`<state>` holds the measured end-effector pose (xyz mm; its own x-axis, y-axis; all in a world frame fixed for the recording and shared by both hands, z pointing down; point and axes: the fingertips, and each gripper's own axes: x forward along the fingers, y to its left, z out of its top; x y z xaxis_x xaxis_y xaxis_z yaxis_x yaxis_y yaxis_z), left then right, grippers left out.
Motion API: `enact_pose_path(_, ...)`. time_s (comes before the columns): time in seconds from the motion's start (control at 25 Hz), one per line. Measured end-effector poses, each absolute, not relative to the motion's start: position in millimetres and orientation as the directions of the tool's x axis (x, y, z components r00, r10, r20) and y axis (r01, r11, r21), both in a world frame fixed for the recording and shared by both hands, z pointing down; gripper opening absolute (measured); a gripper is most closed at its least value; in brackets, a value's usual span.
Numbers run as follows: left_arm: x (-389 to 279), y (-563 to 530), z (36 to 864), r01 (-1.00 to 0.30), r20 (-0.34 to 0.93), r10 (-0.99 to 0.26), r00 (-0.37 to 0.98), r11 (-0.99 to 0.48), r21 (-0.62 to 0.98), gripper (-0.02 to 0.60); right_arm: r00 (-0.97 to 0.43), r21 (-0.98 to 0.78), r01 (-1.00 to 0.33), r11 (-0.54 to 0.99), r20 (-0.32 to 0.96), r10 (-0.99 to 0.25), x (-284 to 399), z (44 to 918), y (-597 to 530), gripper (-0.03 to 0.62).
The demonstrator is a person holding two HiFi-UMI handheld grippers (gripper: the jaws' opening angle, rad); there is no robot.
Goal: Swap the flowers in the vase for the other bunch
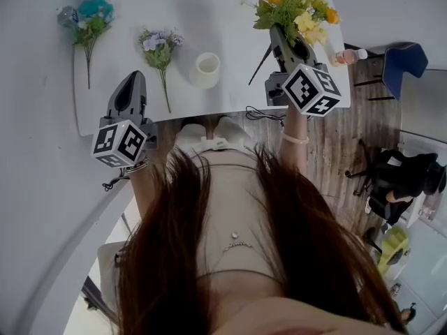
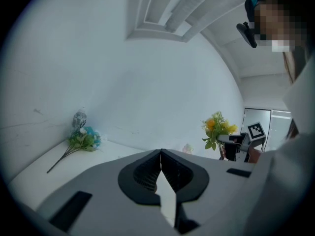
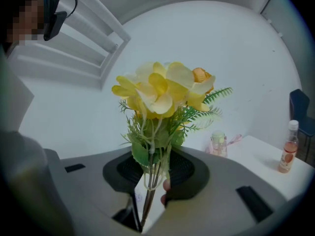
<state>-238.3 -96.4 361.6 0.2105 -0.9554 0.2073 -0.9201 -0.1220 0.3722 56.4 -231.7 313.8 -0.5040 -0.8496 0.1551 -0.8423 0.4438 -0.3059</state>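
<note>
Yellow-orange bunch [image 1: 297,5] clamped by its stems in right gripper [image 3: 150,183], upper right.
Left gripper [image 2: 161,176] jaws pressed together, nothing between; white vase [image 1: 205,70] top centre.

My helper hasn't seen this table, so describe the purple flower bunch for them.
On the white table, look just left of the white vase. The purple bunch lies flat there; the teal bunch lies further left, and the yellow bunch is held in the right tongs.
</note>
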Motion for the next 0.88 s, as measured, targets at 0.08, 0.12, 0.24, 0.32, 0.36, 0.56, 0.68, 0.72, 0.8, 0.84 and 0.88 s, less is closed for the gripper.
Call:
enact_pose_path(0.08, -239.1, -93.5, 362.2, -0.919, 0.204, -0.958, 0.200, -0.111, 0.377, 0.005, -0.515, -0.304, -0.834, 0.460, 0.135, -0.846, 52.1, 308.0, -233.5, 0.124)
enact_pose_path(0.12, -239.4, -92.0, 362.3, -0.919, 0.203, -0.960, 0.194, -0.106, 0.379, 0.005, -0.522, -0.306, -0.829, 0.467, 0.125, -0.844, 49.9, 305.4, -234.3, 0.124)
enact_pose_path(0.24, -238.5, -84.4, 362.8, -0.920, 0.200, -0.963, 0.178, -0.090, 0.381, 0.005, -0.541, -0.312, -0.813, 0.491, 0.092, -0.836, 44.9, 297.8, -233.8, 0.124)
enact_pose_path(0.32, -237.3, -77.5, 362.7, -0.922, 0.201, -0.966, 0.164, -0.078, 0.380, 0.005, -0.553, -0.313, -0.802, 0.509, 0.067, -0.830, 42.2, 291.8, -231.9, 0.124)
enact_pose_path(0.36, -237.2, -73.9, 362.2, -0.923, 0.201, -0.967, 0.155, -0.069, 0.379, 0.005, -0.560, -0.312, -0.796, 0.518, 0.056, -0.827, 40.6, 288.7, -231.0, 0.124)
enact_pose_path(0.56, -244.7, -60.1, 360.3, -0.924, 0.206, -0.973, 0.108, -0.022, 0.381, 0.005, -0.598, -0.322, -0.762, 0.562, 0.015, -0.801, 26.0, 278.0, -230.7, 0.124)
enact_pose_path(0.68, -249.9, -53.1, 360.4, -0.923, 0.206, -0.975, 0.080, 0.005, 0.384, 0.005, -0.619, -0.330, -0.740, 0.587, -0.007, -0.785, 17.0, 273.0, -231.2, 0.124)
enact_pose_path(0.72, -251.9, -51.4, 361.0, -0.923, 0.206, -0.976, 0.072, 0.013, 0.384, 0.005, -0.626, -0.331, -0.733, 0.594, -0.016, -0.780, 13.5, 271.4, -231.8, 0.124)
enact_pose_path(0.8, -256.0, -48.1, 363.5, -0.923, 0.207, -0.977, 0.057, 0.027, 0.383, 0.005, -0.636, -0.329, -0.722, 0.609, -0.033, -0.771, 5.8, 269.6, -233.0, 0.124)
enact_pose_path(0.84, -257.8, -46.1, 364.8, -0.923, 0.208, -0.977, 0.050, 0.035, 0.383, 0.005, -0.640, -0.324, -0.718, 0.616, -0.041, -0.768, 2.1, 269.0, -233.2, 0.124)
enact_pose_path(0.88, -259.4, -43.9, 365.7, -0.923, 0.209, -0.977, 0.042, 0.042, 0.384, 0.005, -0.643, -0.320, -0.715, 0.622, -0.049, -0.764, -1.2, 268.5, -233.1, 0.124)
